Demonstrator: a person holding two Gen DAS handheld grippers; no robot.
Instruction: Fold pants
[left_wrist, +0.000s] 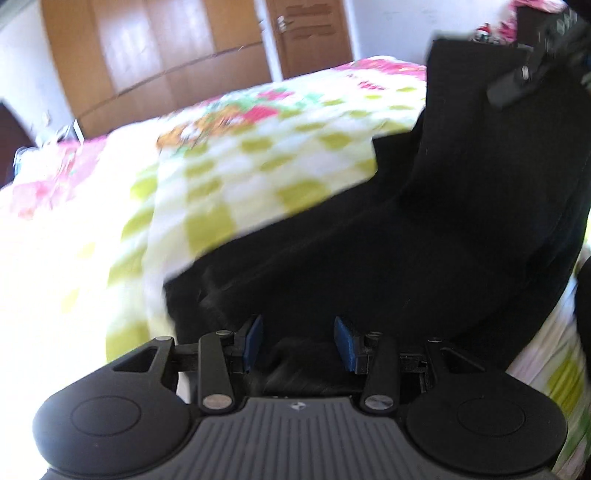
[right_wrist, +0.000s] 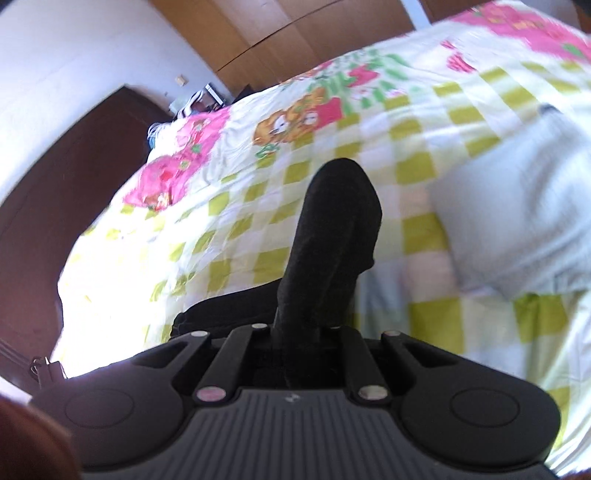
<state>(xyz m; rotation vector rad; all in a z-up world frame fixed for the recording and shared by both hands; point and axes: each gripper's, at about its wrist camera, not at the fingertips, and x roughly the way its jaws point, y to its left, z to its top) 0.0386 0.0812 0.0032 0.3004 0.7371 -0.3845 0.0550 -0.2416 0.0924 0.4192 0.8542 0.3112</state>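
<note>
The black pants (left_wrist: 424, 240) lie on the bed, with one part lifted steeply at the right of the left wrist view. My left gripper (left_wrist: 298, 343) is open, its blue pads (left_wrist: 254, 341) apart just above the near edge of the pants. My right gripper (right_wrist: 301, 326) is shut on the black pants (right_wrist: 328, 236); a fold of the fabric sticks up beyond its closed fingers. The right gripper also shows at the top right of the left wrist view (left_wrist: 524, 74), holding the raised fabric.
The bed carries a quilt (left_wrist: 240, 166) in green-and-white checks with pink flowers. A white pillow or folded cloth (right_wrist: 517, 214) lies at the right. A wooden wardrobe (left_wrist: 166, 48) and a door (left_wrist: 310, 33) stand behind. A dark headboard (right_wrist: 55, 184) stands at the left.
</note>
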